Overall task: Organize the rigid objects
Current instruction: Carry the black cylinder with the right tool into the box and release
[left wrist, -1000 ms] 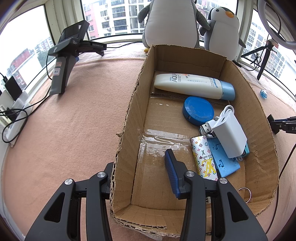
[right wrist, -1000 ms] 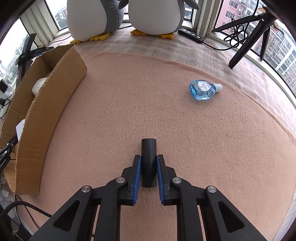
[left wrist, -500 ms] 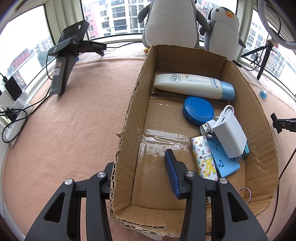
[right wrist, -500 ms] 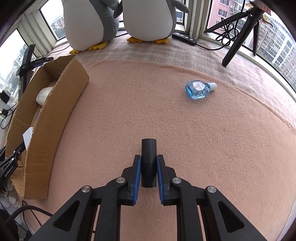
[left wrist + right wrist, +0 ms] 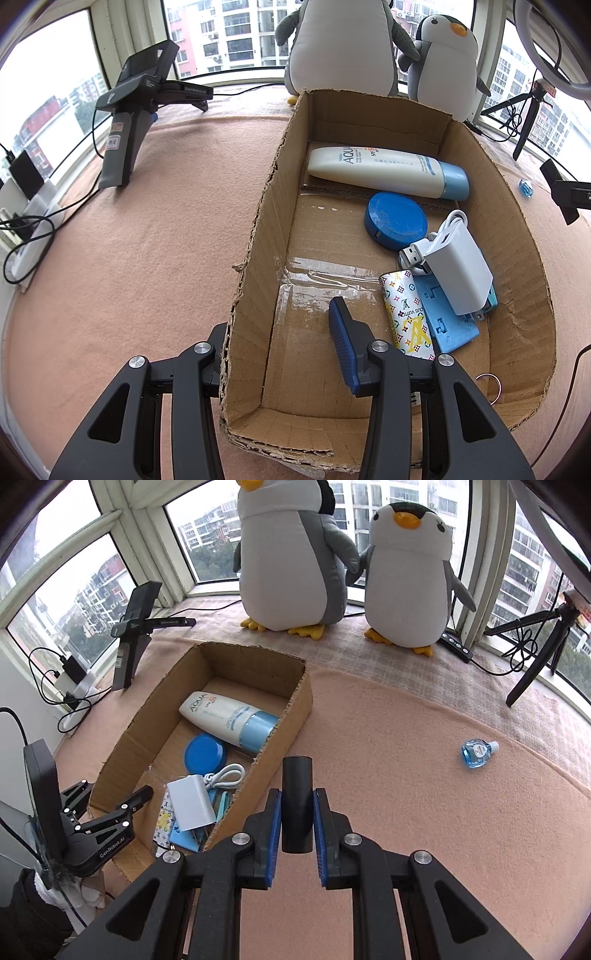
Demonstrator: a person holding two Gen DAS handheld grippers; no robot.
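Our right gripper (image 5: 297, 825) pinches a black tube (image 5: 296, 805) between its fingers, held above the bench (image 5: 424, 775) just right of the box (image 5: 266, 775). Our left gripper (image 5: 280, 354) has its fingers spread, straddling the box's near left wall: one finger outside, the other inside beside the patterned case (image 5: 406, 314).

The cardboard box (image 5: 273, 716) lies left of the small bottle (image 5: 476, 752), well apart. Two plush penguins (image 5: 291, 554) stand behind the box, and a tube (image 5: 384, 170) lies inside at its far end.
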